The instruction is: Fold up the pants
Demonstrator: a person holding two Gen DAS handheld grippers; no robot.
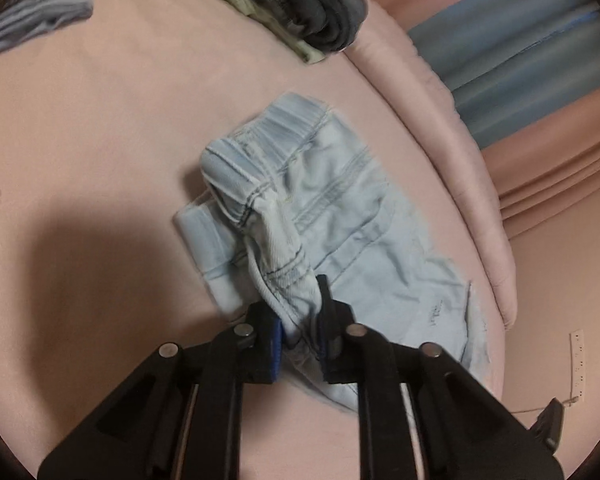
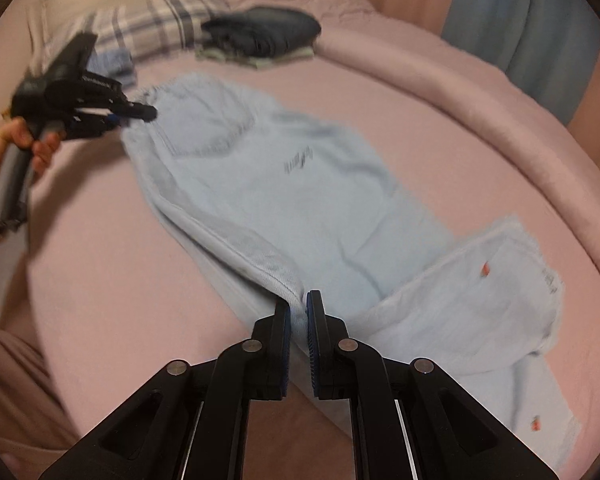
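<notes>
Light blue denim pants (image 2: 300, 196) lie along the pink bed, folded lengthwise, with the leg ends doubled back at the lower right. My left gripper (image 1: 298, 320) is shut on the waistband end of the pants (image 1: 320, 208) and lifts it a little; it also shows in the right wrist view (image 2: 140, 114) at the pants' far left end. My right gripper (image 2: 298, 312) is shut on the folded side edge of the pants near the knee, at the near edge of the cloth.
A pile of folded dark clothes (image 2: 260, 34) on a pale green piece lies at the far side of the bed (image 2: 120, 264); it also shows in the left wrist view (image 1: 300, 4). A plaid pillow (image 2: 148, 26) and blue cloth (image 1: 32, 12) lie beyond. A blue curtain (image 1: 520, 48) hangs behind.
</notes>
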